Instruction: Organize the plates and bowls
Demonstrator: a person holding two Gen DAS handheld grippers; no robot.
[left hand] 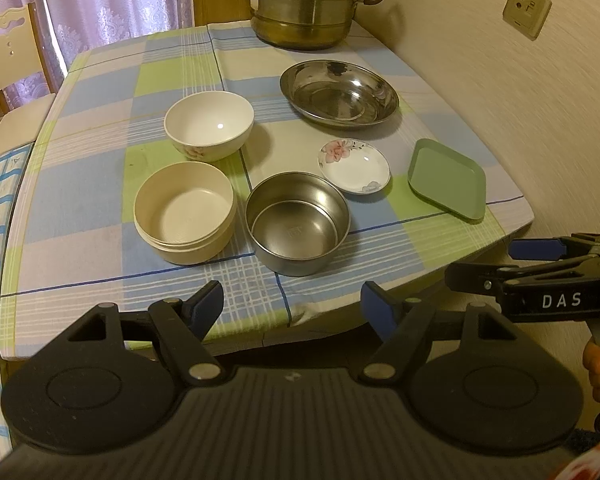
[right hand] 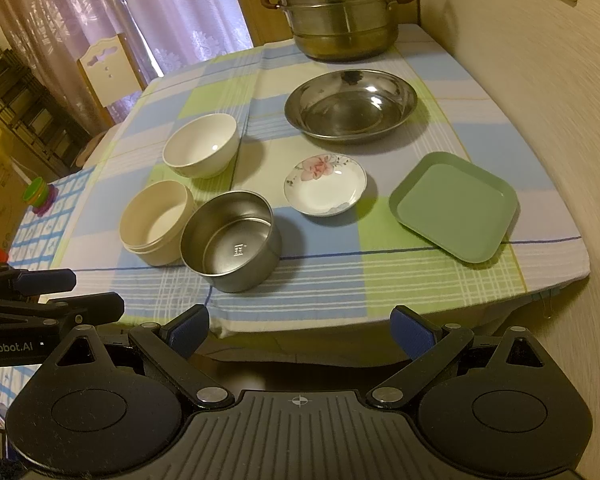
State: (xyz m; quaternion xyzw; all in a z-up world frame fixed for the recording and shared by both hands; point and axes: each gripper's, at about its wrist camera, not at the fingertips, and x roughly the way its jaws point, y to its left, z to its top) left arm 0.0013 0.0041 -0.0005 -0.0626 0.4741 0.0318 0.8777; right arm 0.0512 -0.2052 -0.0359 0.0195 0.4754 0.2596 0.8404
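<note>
Currently, both grippers hover off the near edge of the counter (left hand: 100, 208), which carries a checked cloth.

- Left gripper (left hand: 292, 306): jaws spread wide, holding nothing, short of the counter edge.
- Cream bowl (left hand: 185, 212): straight-walled, upright, at the near left of the group, just beside the steel bowl.
- White bowl (left hand: 209, 125): round, upright, with a flower print on its outer side, directly behind the cream bowl and close to it.
- Steel bowl (left hand: 297, 223): deep, upright, near centre, closest of all to the counter edge.
- Small dish (left hand: 354, 165): white with a pink flower pattern, just behind and to the right of the steel bowl, between it and the green plate.
- Steel plate (left hand: 339, 93): wide and shallow, behind the small dish, apart from it.
- Steamer pot (left hand: 306, 4): stacked metal tiers with brown handles, at the far end of the counter behind the steel plate.
- Green plate (left hand: 447, 178): squarish, flat on the cloth at the right side, near the wall.
- Right gripper (right hand: 300, 330): jaws spread wide, holding nothing, short of the counter edge.
</note>
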